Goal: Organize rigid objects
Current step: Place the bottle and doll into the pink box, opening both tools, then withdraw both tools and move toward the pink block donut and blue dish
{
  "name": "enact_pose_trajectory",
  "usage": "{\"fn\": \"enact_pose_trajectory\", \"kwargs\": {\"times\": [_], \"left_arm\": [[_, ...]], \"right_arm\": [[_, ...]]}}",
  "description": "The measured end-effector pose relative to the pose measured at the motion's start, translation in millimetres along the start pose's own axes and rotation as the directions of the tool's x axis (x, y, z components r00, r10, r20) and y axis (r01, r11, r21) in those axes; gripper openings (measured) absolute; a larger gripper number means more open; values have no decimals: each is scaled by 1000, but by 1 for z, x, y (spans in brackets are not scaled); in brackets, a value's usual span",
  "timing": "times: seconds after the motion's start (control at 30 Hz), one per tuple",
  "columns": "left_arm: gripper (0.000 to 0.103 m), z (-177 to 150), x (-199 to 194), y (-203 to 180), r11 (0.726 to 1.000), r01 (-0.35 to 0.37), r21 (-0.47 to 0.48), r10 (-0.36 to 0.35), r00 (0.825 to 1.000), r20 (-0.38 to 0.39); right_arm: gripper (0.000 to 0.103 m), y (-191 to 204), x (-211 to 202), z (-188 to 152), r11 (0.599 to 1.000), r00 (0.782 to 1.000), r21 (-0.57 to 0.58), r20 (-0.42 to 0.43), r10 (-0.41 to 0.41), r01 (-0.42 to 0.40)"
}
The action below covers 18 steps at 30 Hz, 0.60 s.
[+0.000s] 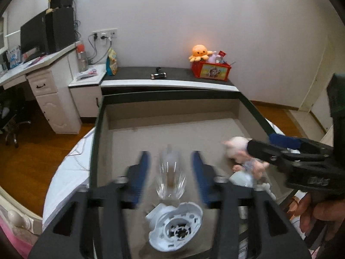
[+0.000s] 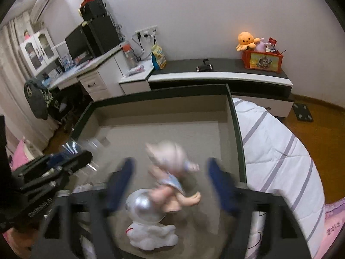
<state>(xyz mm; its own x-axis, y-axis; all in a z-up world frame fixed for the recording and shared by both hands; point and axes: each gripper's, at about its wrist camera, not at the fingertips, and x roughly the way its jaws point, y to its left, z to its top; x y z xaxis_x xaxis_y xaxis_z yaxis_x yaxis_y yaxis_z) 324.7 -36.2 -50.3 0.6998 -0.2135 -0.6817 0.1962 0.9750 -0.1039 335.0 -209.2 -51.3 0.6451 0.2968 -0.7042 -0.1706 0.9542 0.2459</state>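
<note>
A shallow beige tray with a dark rim lies on the bed. In the left wrist view my left gripper is open, its blue fingers on either side of a clear glass, with a white round plastic part just below. My right gripper is open around a pink-haired doll lying in the tray, beside a white astronaut figure with a silver helmet. The doll and right gripper also show in the left wrist view. Both views are motion-blurred.
A striped white quilt lies under the tray. Behind is a black-topped low cabinet with a red toy box, an orange plush octopus and a small dumbbell. A desk with a monitor stands at left.
</note>
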Motion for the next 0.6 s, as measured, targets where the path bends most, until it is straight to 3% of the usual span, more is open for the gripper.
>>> {"fn": "enact_pose_trajectory", "kwargs": {"times": [0.07, 0.1, 0.27, 0.47, 0.6], "left_arm": [[97, -1, -13, 2, 1000, -18, -13, 18, 999, 39], [100, -3, -24, 2, 1000, -27, -12, 28, 997, 68], [103, -18, -74, 0, 1000, -21, 15, 19, 989, 147], [103, -49, -140, -8, 1000, -9, 25, 3, 971, 237], [103, -76, -173, -13, 999, -48, 24, 40, 958, 285]], "right_arm": [[87, 0, -9, 0, 1000, 1000, 8, 7, -3, 3], [87, 0, -15, -1, 1000, 1000, 12, 11, -11, 11], [87, 6, -53, -17, 1000, 998, 22, 57, -16, 15], [87, 22, -116, -60, 1000, 989, 18, 150, -16, 14], [87, 30, -149, -89, 999, 980, 22, 196, -28, 24]]}}
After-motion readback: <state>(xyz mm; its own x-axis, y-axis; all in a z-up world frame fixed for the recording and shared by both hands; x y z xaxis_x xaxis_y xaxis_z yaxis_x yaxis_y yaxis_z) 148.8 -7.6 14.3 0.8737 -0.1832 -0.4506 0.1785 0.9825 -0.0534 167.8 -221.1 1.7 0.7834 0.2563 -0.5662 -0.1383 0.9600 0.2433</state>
